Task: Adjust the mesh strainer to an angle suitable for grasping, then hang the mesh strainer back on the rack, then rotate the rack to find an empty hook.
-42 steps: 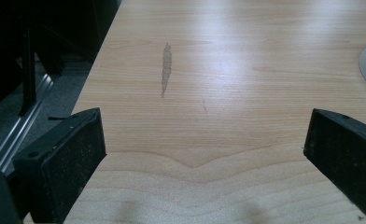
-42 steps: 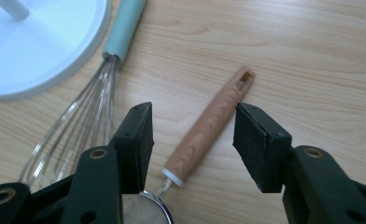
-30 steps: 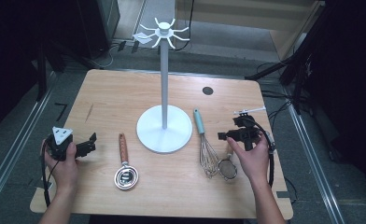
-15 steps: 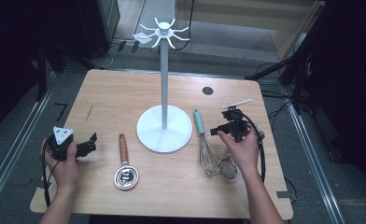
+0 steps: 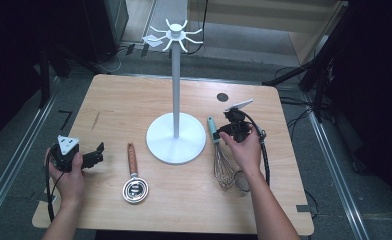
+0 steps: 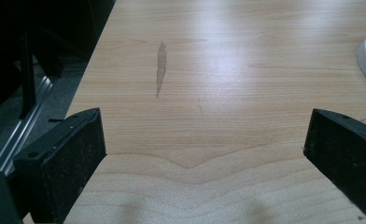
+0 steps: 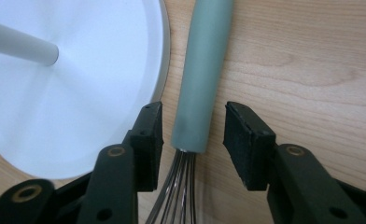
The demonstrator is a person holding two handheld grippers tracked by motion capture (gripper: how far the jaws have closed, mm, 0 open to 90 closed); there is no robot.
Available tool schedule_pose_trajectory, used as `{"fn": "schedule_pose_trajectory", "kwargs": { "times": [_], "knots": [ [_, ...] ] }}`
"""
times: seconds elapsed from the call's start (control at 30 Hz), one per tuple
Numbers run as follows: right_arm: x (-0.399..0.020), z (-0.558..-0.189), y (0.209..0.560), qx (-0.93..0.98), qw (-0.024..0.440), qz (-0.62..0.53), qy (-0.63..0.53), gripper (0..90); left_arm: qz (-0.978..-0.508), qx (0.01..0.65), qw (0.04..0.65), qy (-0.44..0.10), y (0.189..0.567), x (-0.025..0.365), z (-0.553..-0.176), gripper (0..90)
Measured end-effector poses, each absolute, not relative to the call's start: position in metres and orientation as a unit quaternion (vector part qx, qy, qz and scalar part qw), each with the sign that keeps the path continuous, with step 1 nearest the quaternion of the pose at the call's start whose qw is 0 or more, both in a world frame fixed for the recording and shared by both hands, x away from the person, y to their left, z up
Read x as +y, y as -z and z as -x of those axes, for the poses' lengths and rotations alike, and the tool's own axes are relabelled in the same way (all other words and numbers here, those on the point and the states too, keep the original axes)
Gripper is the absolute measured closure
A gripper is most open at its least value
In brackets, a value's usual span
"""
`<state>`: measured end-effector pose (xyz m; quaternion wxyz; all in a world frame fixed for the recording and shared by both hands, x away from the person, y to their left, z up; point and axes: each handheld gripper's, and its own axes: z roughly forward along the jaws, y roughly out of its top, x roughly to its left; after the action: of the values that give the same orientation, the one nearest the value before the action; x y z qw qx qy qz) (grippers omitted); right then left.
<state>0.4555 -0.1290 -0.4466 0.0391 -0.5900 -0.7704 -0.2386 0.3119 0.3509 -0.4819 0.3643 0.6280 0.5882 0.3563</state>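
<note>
The right claw (image 7: 190, 135) has been closing, its jaws straddling but not yet pressing the grey-green handle of the wire whisk (image 7: 203, 74), which lies on the wooden table (image 7: 302, 70) beside the white round stand base (image 7: 78, 93). Risk: the near jaw may catch the base edge. The left claw (image 6: 204, 158) rests released.

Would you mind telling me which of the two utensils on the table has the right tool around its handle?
The whisk with the grey-green handle, right of the stand; the right tool straddles it, pads not yet touching. The wooden-handled strainer lies left, untouched.
</note>
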Motion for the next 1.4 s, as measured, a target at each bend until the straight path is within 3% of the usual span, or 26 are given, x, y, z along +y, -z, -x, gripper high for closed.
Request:
{"fn": "schedule_pose_trajectory", "kwargs": {
  "times": [0.37, 0.7, 0.87, 1.03, 1.4],
  "knots": [
    [-0.114, -0.472, 0.459, -0.771, 0.05, 0.602, 0.201, 64.2, -0.627, 0.586, 0.366, -0.359, 0.482, 0.351, -0.312, 0.0],
    [-0.107, -0.472, 0.465, -0.773, 0.033, 0.606, 0.184, 66.3, -0.629, 0.587, 0.364, -0.358, 0.482, 0.35, -0.312, 0.0],
    [-0.097, -0.468, 0.463, -0.775, -0.002, 0.611, 0.163, 68.8, -0.631, 0.586, 0.362, -0.358, 0.482, 0.35, -0.312, 0.0],
    [-0.101, -0.471, 0.464, -0.765, 0.014, 0.621, 0.171, 70.3, -0.633, 0.584, 0.362, -0.356, 0.482, 0.35, -0.312, 0.0],
    [-0.093, -0.469, 0.463, -0.77, -0.011, 0.618, 0.159, 71.1, -0.636, 0.583, 0.361, -0.354, 0.482, 0.35, -0.312, 0.0]
  ]
}}
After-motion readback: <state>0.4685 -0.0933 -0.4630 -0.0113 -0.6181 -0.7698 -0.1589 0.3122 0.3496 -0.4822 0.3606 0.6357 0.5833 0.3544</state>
